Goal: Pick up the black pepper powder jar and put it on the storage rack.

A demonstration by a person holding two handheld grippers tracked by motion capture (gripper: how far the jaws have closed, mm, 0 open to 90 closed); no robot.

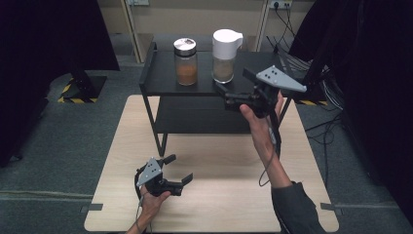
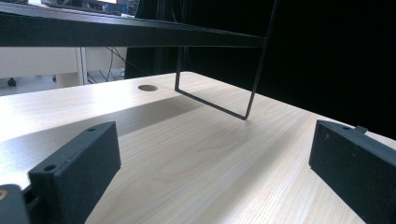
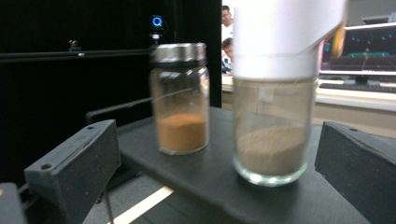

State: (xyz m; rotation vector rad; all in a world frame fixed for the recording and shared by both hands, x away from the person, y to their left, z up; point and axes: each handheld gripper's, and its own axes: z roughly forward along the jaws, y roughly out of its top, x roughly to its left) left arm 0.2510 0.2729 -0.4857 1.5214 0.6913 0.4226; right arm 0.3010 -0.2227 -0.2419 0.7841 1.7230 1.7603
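Wood table bears black shelf; two jars atop.

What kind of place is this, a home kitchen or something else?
Probably a lab or recording room, not a kitchen: black curtains hang at the sides, cables lie on the grey floor, and the wooden table holds just a black shelf with two jars.

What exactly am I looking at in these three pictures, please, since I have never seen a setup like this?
A person stands at a wooden table and holds a hand-held gripper in each hand; there is no robot arm. The high view looks down from above. The other two pictures come from cameras riding on the grippers, looking out between their black fingers.

On the table stands a black shelf carrying two jars: one with a metal lid and orange powder, one with a white lid and brownish powder.

The left gripper is low over the table, open, holding nothing. The right gripper is raised, open, facing the white-lidded jar.
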